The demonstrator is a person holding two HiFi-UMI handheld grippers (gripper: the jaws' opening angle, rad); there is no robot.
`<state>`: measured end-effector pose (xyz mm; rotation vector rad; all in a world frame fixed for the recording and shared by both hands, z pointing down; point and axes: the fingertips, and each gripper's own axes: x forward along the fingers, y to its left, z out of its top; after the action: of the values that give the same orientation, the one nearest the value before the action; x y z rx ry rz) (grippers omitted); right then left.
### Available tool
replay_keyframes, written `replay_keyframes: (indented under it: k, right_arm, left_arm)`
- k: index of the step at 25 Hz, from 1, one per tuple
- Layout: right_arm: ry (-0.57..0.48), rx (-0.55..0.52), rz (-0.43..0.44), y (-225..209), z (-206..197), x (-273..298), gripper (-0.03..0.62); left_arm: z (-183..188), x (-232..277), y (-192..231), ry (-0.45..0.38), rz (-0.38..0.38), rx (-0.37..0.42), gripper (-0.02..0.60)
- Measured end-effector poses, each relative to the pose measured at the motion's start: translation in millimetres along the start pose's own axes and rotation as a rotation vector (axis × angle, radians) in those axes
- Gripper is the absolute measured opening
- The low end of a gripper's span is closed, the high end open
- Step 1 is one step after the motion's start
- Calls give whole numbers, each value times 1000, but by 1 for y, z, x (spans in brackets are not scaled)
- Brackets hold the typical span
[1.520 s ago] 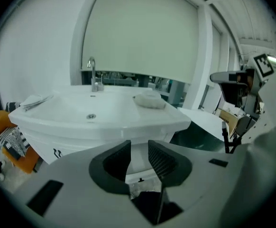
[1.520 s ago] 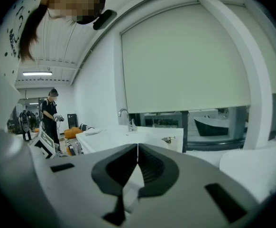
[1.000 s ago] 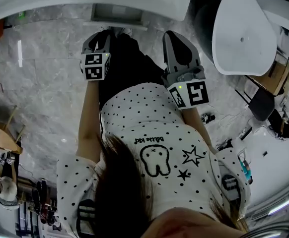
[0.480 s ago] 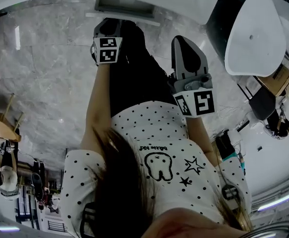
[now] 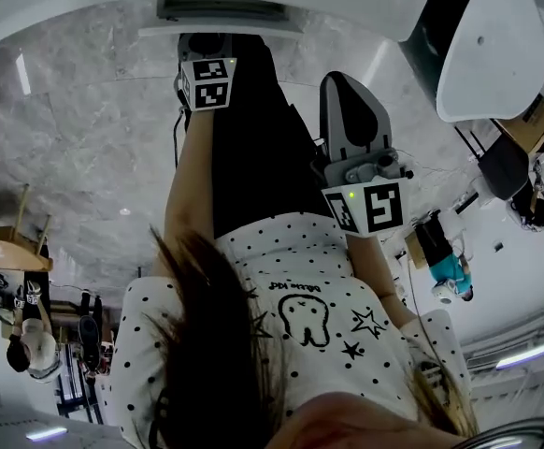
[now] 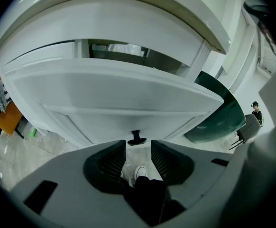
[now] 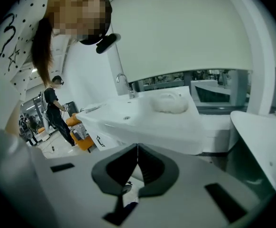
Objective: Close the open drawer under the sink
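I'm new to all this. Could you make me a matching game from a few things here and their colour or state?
Things:
1 drawer
2 drawer handle
3 right gripper
4 faucet

Colour or state:
A black
B shiny metal
C pulled open
D fingers closed together

Pairs: 1-C, 2-A, 3-D, 4-B

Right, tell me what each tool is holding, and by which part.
Nothing. The left tool has just opened its jaws wider; they stand apart and empty, short of the drawer handle. The right tool is shut on nothing.
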<state>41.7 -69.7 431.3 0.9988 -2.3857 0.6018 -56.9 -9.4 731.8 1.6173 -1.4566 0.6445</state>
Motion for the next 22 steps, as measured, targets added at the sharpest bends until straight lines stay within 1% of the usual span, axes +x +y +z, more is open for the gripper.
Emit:
replay_keyframes:
  k: [2, 6, 8, 12, 17, 22]
  right_arm:
    - [17, 17, -12, 0, -10, 1, 15]
    - [40, 39, -30, -3, -24, 8, 15]
    - [50, 49, -41, -5, -29, 13, 15]
    - [63, 57, -56, -9, -39, 17, 15]
    - [82, 64, -60, 4, -47, 24, 15]
    - [86, 68, -60, 10, -46, 28, 15]
  left_arm:
    - [2, 4, 4, -14, 9, -5, 158]
    - [10, 16, 4, -33, 2, -4, 158]
    - [10, 19, 4, -53, 6, -11, 144]
    - [12, 21, -1, -93, -7, -2, 140]
    - [8, 16, 0, -94, -28, -9, 138]
    - [8, 16, 1, -84, -35, -10, 138]
